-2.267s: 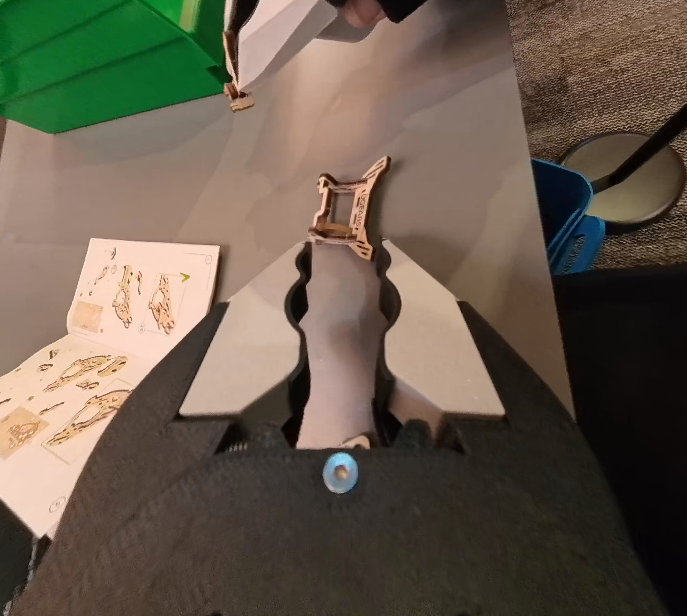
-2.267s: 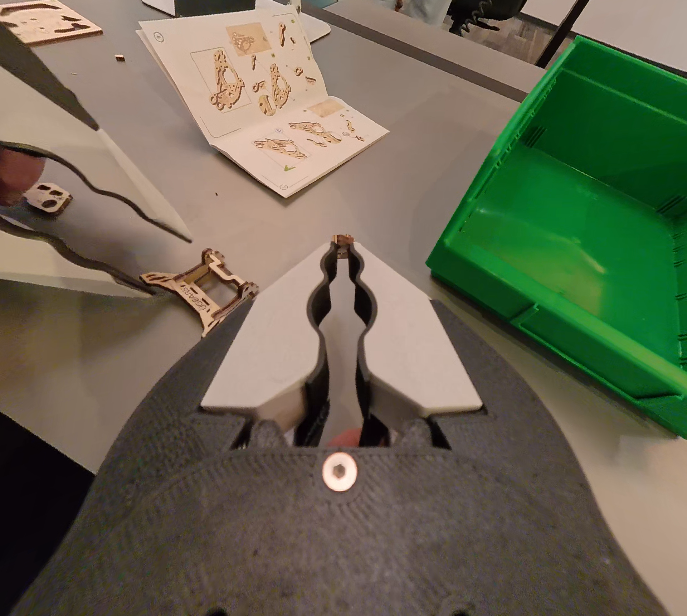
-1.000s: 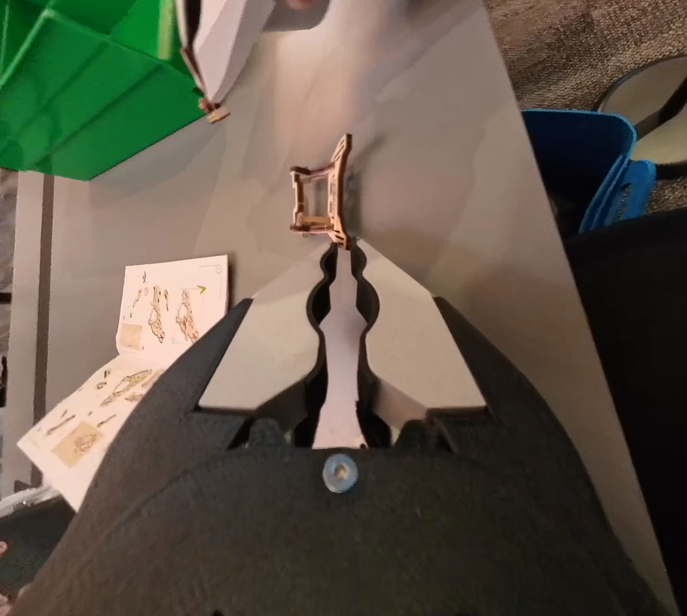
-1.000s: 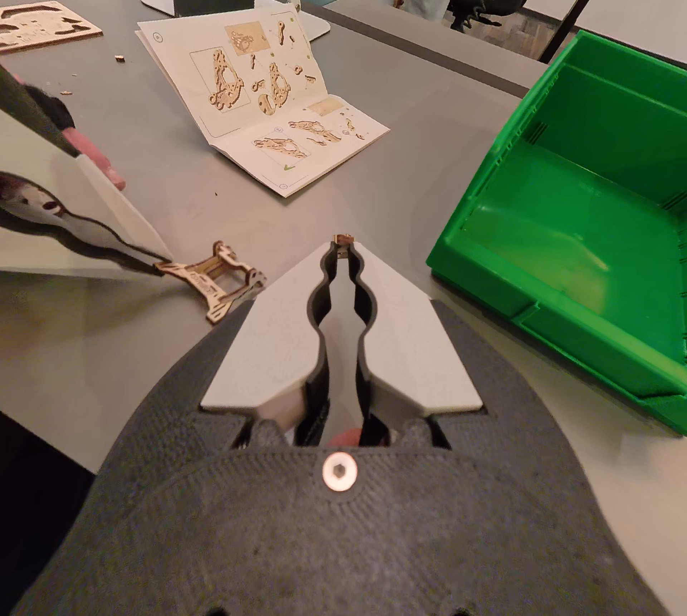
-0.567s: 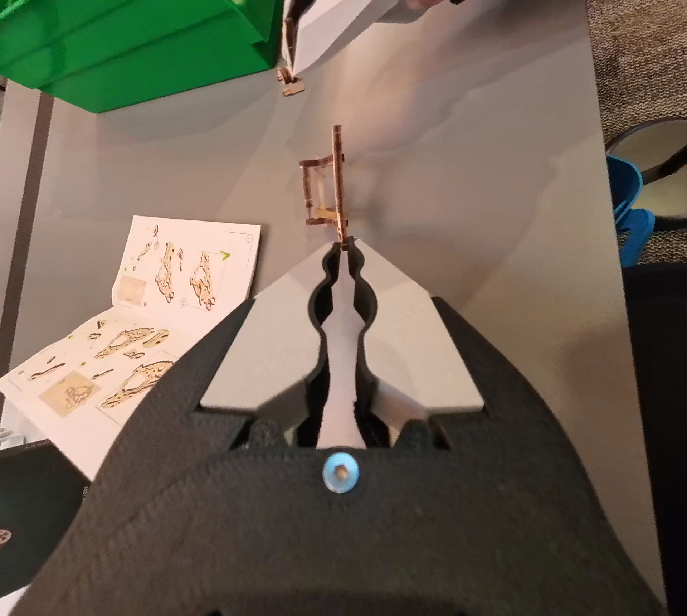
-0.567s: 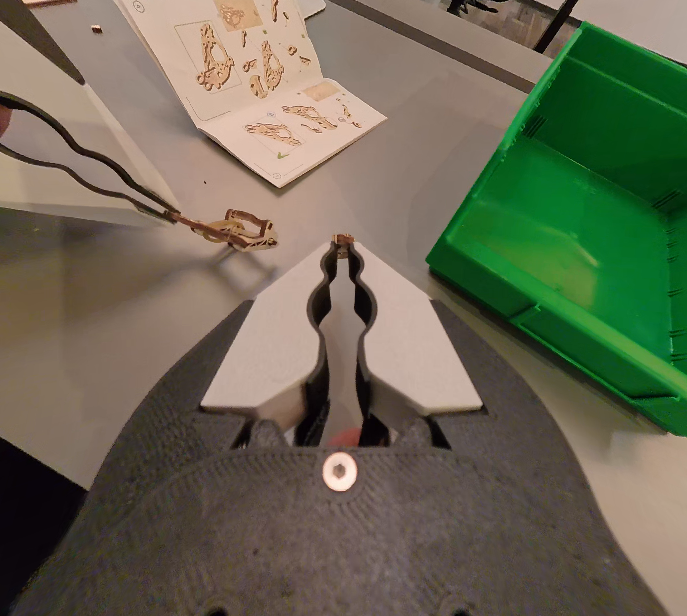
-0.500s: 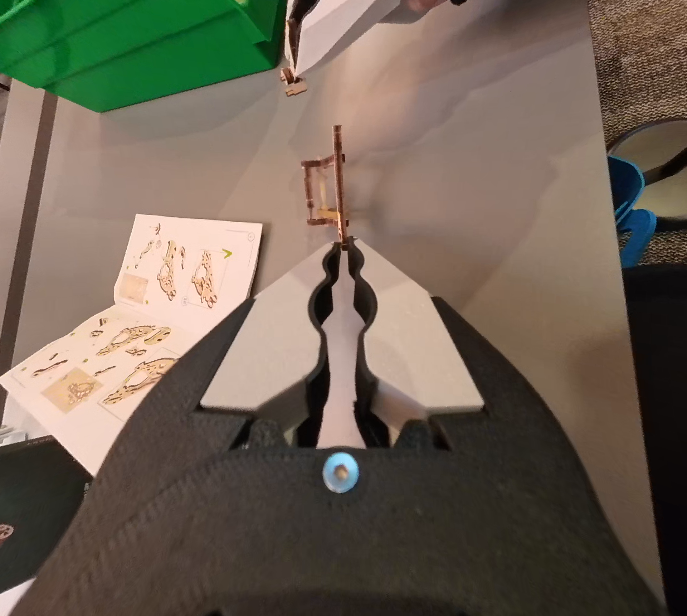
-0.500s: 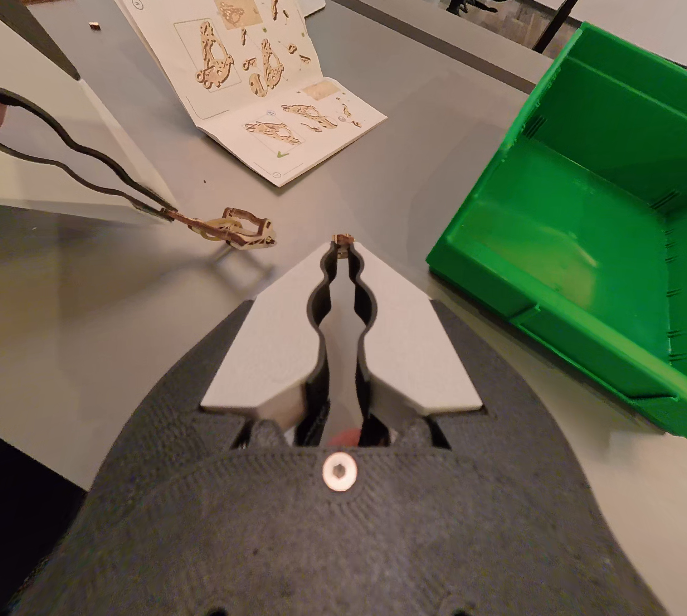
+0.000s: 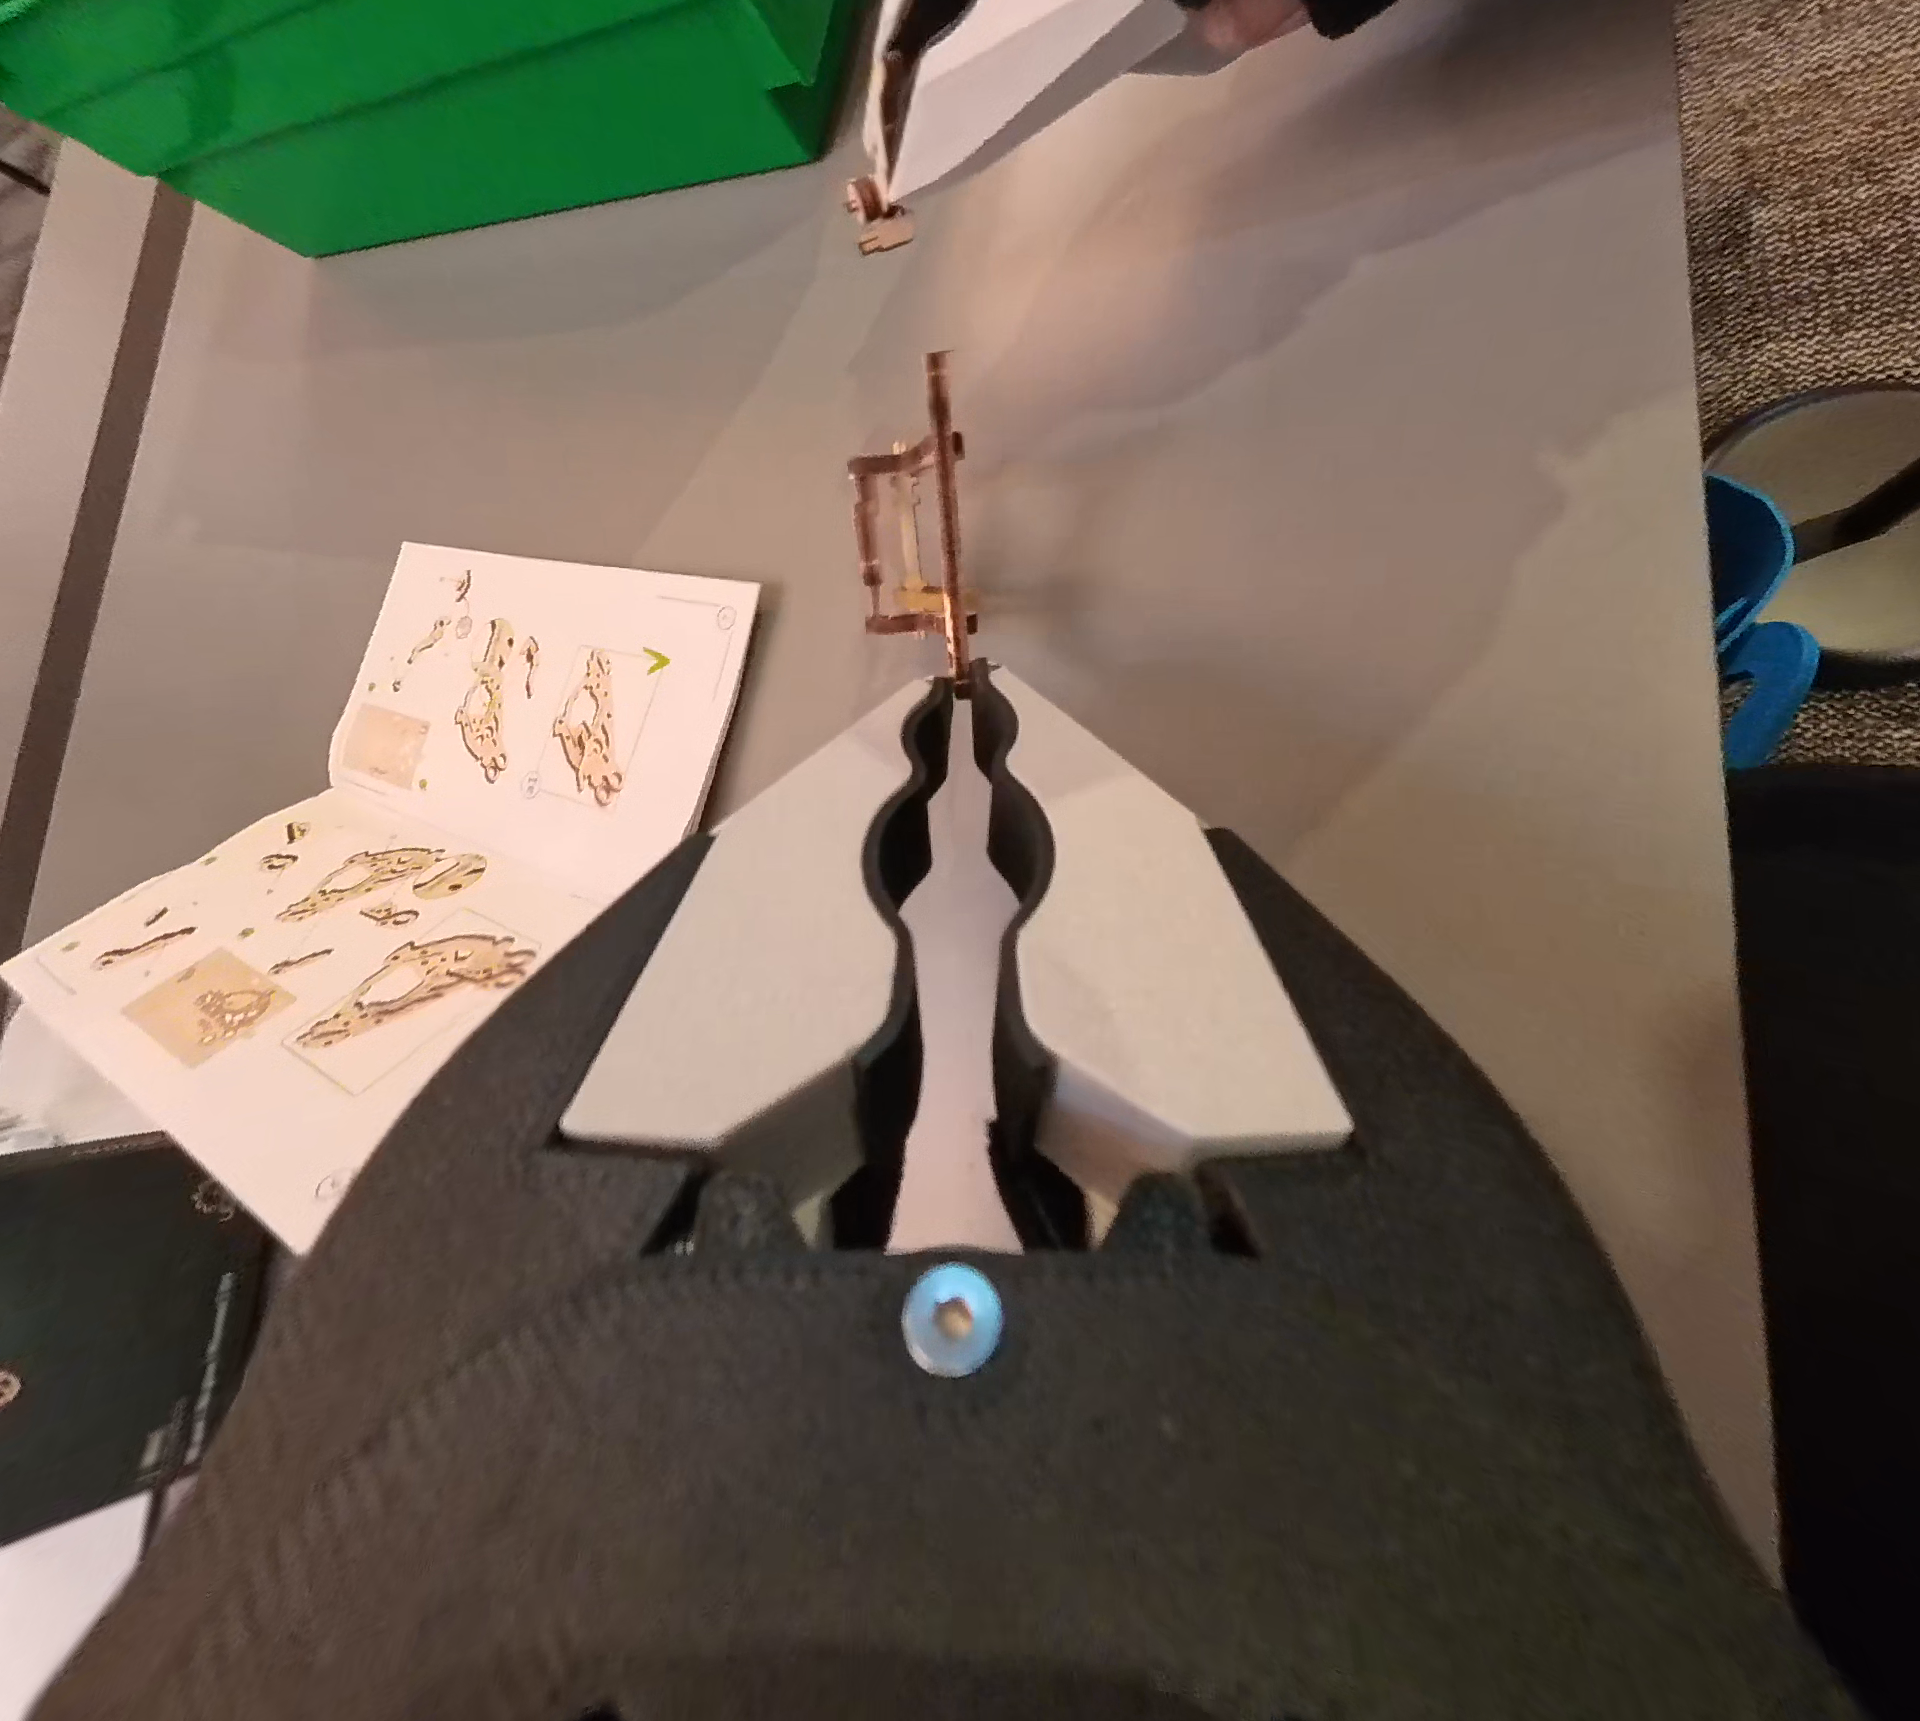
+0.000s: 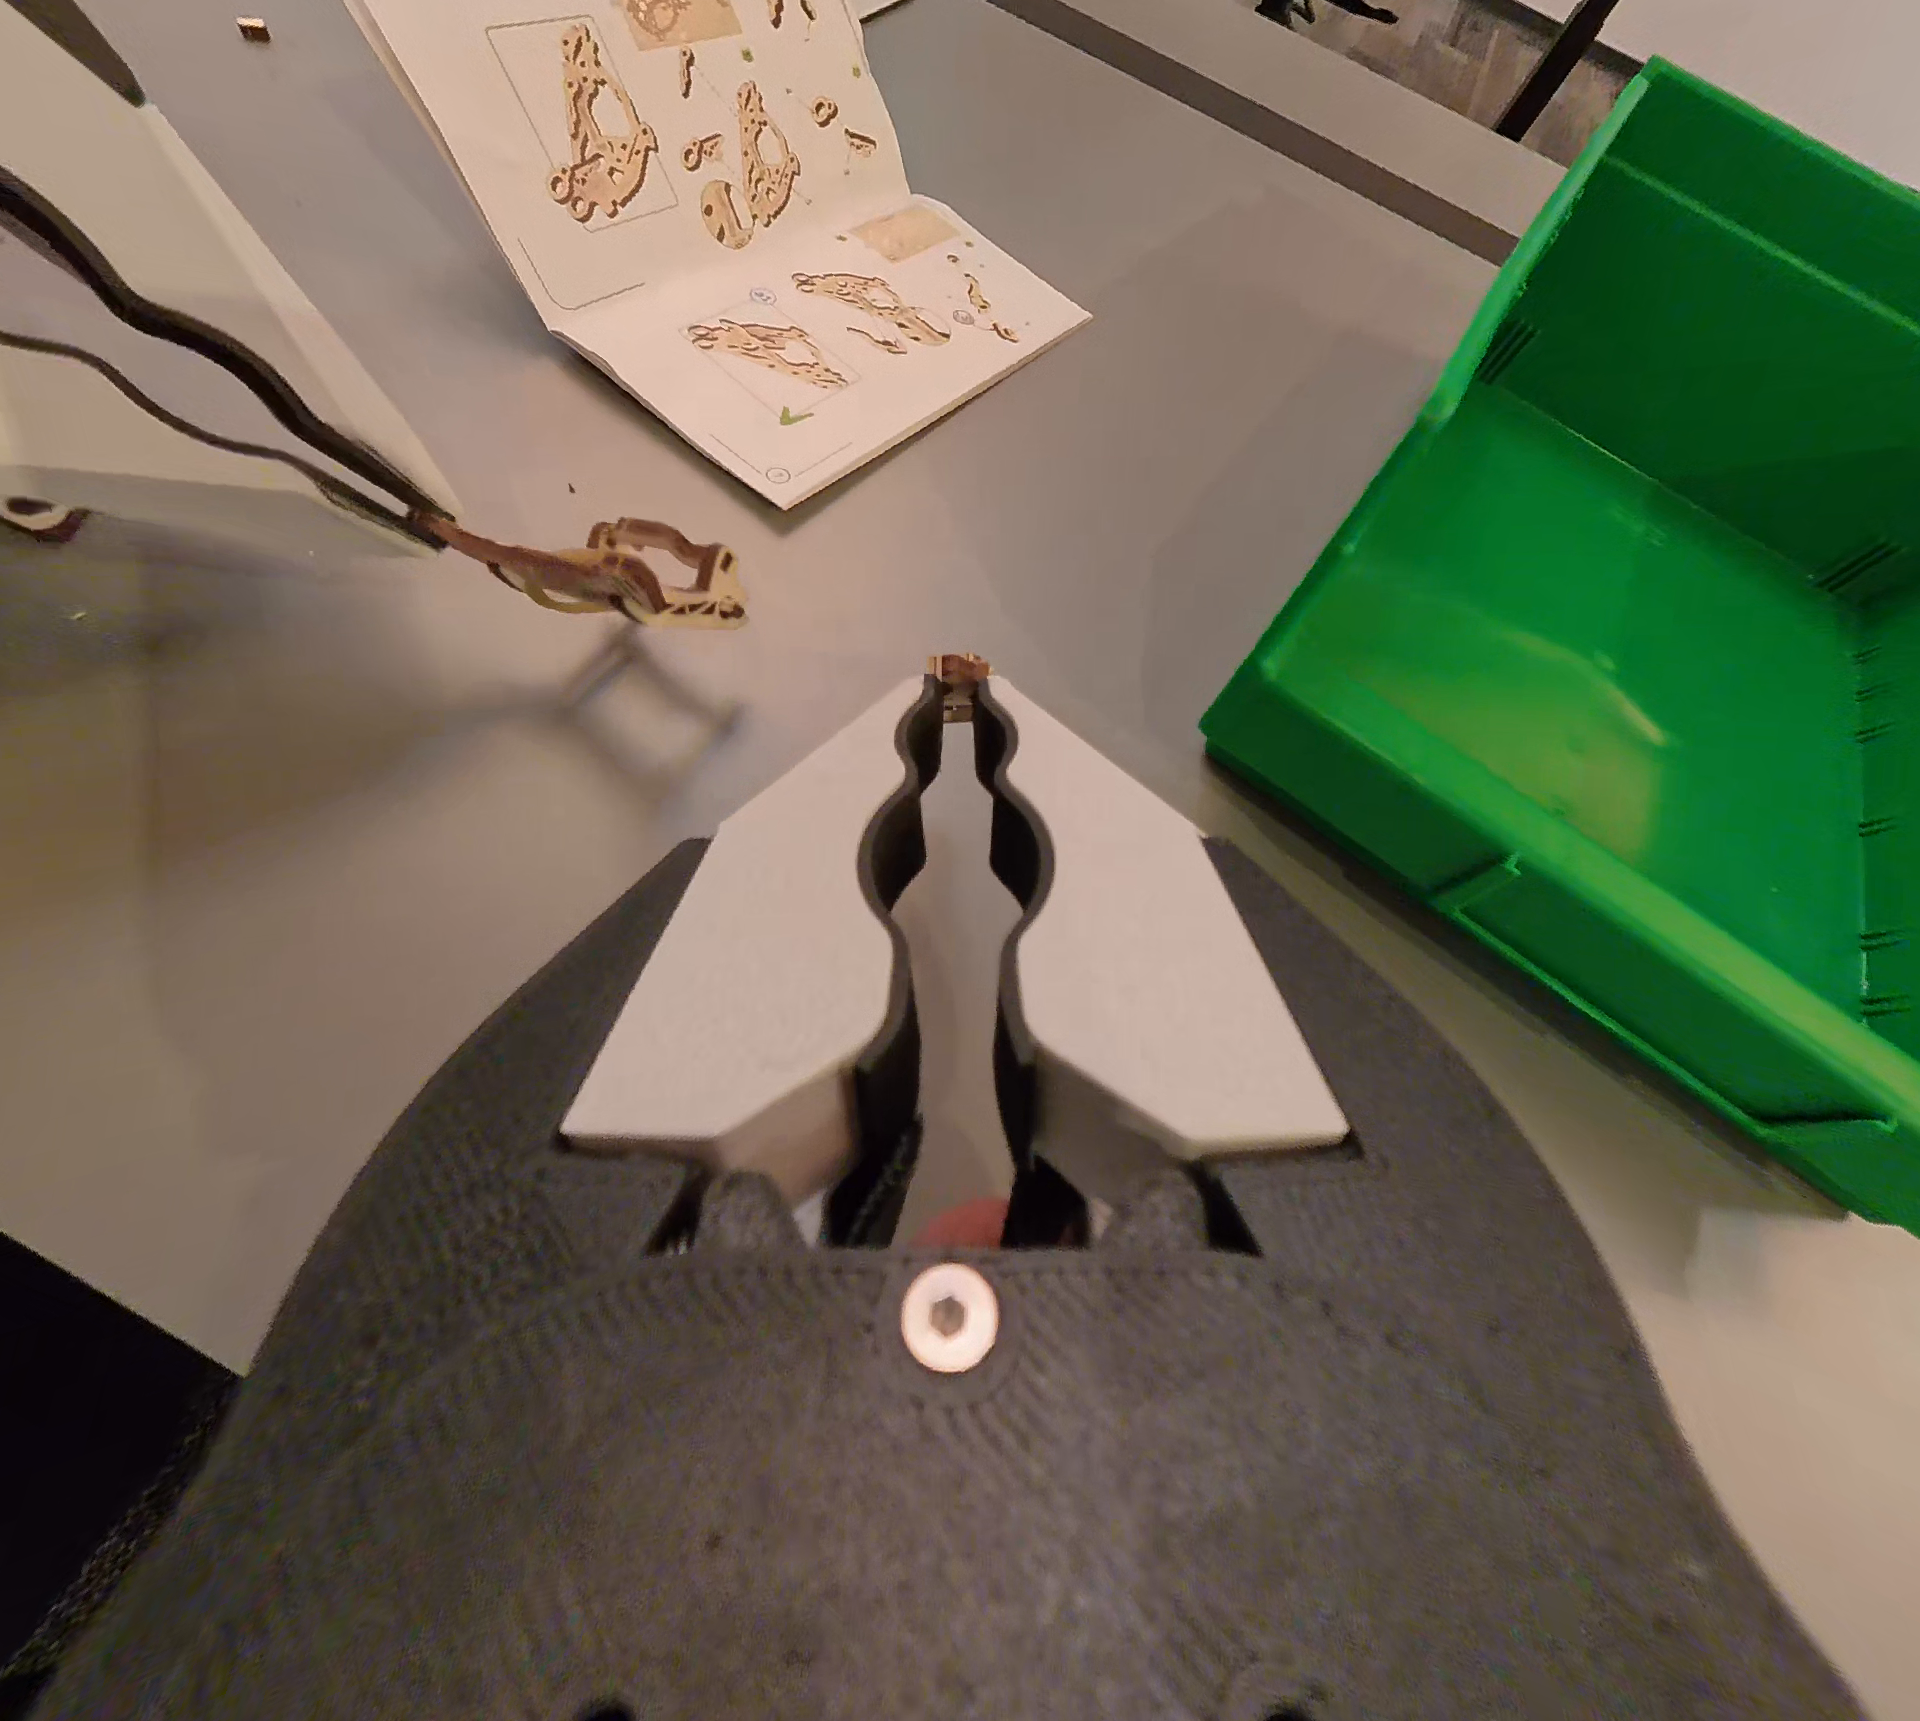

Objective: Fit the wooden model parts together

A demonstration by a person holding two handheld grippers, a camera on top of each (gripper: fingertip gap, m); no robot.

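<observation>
Wooden frame assembly (image 9: pixel 920 544) sits at centre frame in the left wrist view, clamped by one thin edge in the left hand-held gripper (image 9: pixel 961 684) and held clear above the grey worktop (image 9: pixel 1299 476). The right hand-held gripper (image 10: pixel 958 679) is closed on a small wooden part (image 10: pixel 956 669), visible at upper centre of the left view; its exact shape is unclear. A green bin (image 10: pixel 1621 632) lies at right, an instruction booklet (image 10: pixel 707 217) at upper centre.
</observation>
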